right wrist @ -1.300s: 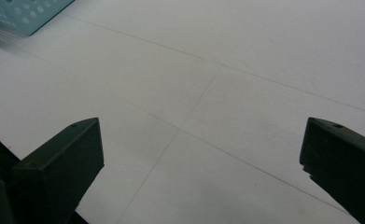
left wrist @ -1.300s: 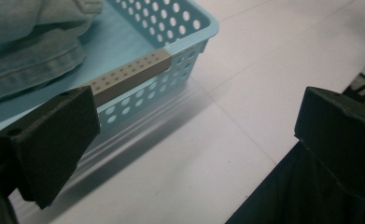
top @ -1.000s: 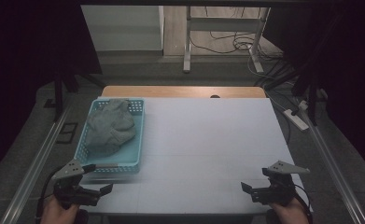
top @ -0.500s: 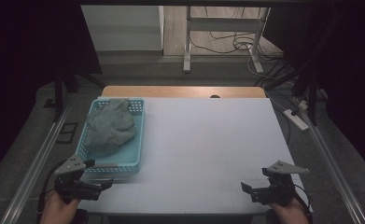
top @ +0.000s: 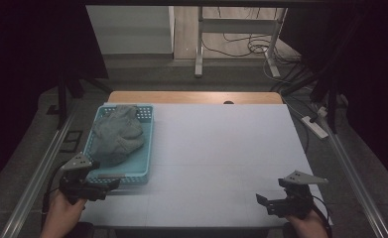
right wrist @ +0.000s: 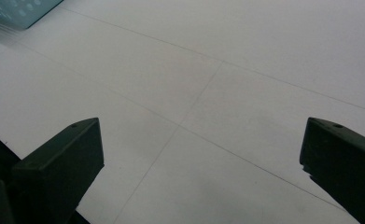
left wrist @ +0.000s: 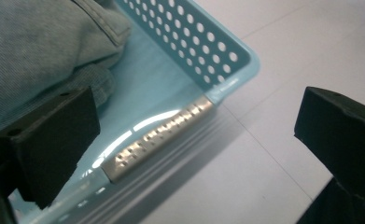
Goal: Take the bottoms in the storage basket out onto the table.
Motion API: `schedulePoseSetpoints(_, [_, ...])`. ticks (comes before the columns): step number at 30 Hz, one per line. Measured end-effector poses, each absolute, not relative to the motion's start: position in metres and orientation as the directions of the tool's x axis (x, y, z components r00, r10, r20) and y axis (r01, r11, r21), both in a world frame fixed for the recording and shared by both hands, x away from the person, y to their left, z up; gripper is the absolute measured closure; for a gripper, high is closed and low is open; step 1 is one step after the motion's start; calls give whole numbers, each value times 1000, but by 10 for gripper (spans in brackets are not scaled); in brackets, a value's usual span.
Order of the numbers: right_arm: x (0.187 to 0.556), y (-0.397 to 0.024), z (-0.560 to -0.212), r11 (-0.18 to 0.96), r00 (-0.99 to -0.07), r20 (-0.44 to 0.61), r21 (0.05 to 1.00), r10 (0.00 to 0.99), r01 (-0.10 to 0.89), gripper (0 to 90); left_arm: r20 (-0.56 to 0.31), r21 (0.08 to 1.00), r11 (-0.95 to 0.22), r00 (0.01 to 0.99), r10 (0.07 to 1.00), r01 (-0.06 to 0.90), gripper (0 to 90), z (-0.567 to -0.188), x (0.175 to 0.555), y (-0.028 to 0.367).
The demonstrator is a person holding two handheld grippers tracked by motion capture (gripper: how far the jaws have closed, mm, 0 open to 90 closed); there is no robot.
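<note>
Basket teal, unlabelled, holds grey cloth; left tongs gaping beside.

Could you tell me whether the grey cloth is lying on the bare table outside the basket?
No, the grey cloth lies bunched inside the light blue basket at the table's left side.

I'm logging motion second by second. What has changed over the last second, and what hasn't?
The left gripper has crept forward toward the near edge of the teal basket, fingers open, holding nothing. In the left gripper view the basket's near rim lies between its fingers. The right gripper stayed put, open over the white table. The grey cloth in the basket is unchanged.
</note>
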State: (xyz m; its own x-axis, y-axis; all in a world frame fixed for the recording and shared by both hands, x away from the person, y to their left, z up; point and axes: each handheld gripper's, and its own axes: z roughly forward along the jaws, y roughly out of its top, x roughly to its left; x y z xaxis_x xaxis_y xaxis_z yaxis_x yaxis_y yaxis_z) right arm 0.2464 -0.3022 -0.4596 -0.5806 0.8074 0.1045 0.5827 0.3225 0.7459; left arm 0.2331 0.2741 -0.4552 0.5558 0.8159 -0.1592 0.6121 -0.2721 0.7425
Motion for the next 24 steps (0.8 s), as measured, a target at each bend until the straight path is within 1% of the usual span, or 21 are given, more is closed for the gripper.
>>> schedulePoseSetpoints(14, [247,-302,-460,323,-579,110,740,808,590,0,-145,736,-251,509,849,629,0,-452,258,278])
schedulePoseSetpoints(24, [247,-302,-460,324,-582,111,739,806,590,0,-115,725,-268,495,861,635,0,-446,280,273])
